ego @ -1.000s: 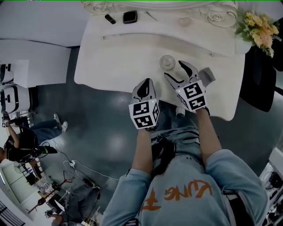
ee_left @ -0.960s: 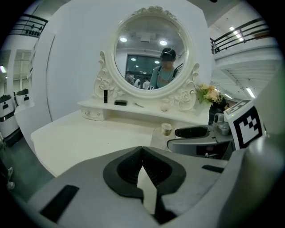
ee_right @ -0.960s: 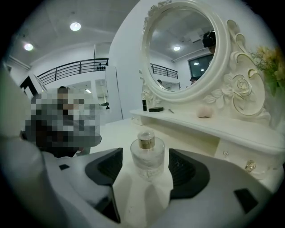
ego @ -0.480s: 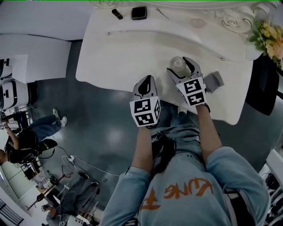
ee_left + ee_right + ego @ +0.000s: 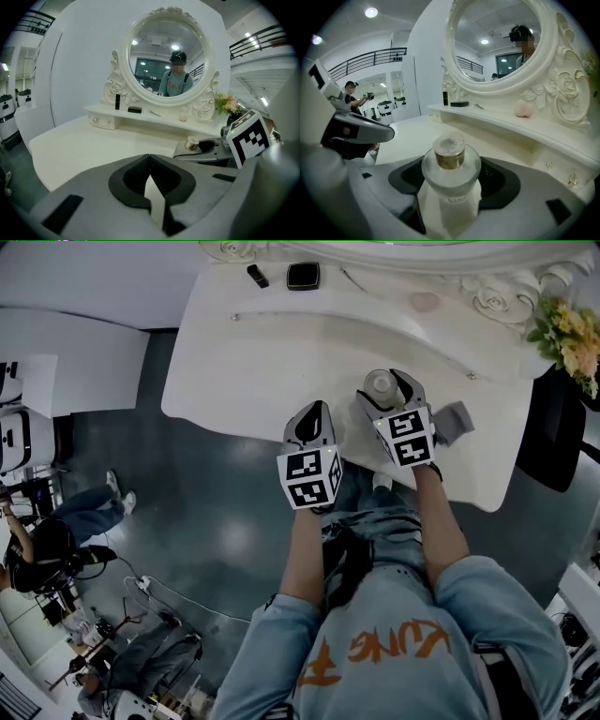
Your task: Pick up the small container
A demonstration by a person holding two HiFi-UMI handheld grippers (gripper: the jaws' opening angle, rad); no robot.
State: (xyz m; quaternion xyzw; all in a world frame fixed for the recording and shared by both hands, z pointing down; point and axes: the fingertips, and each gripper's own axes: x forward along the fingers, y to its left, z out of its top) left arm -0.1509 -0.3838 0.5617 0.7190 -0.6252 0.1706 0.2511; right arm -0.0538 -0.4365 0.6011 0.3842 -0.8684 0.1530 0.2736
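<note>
The small container (image 5: 380, 384) is a round frosted glass bottle with a gold collar and a frosted cap. It stands on the white dressing table (image 5: 262, 362) near the front edge. My right gripper (image 5: 387, 396) is open, with one jaw on each side of the container (image 5: 450, 161). I see no clear press of the pads (image 5: 501, 180) on the glass. My left gripper (image 5: 311, 418) is shut and holds nothing, hovering at the table's front edge, left of the right one. The left gripper view shows its closed jaws (image 5: 150, 183) and the container (image 5: 192, 142) off to the right.
An oval mirror (image 5: 168, 61) in an ornate white frame stands at the back. On the raised shelf lie a black box (image 5: 302, 277), a small dark tube (image 5: 257, 276) and a pink piece (image 5: 425, 302). Flowers (image 5: 570, 334) stand at the far right. Grey floor lies below the front edge.
My right gripper has moved left and forward, so the container that stood beside it is now between its jaws. The left gripper has stayed where it was.
</note>
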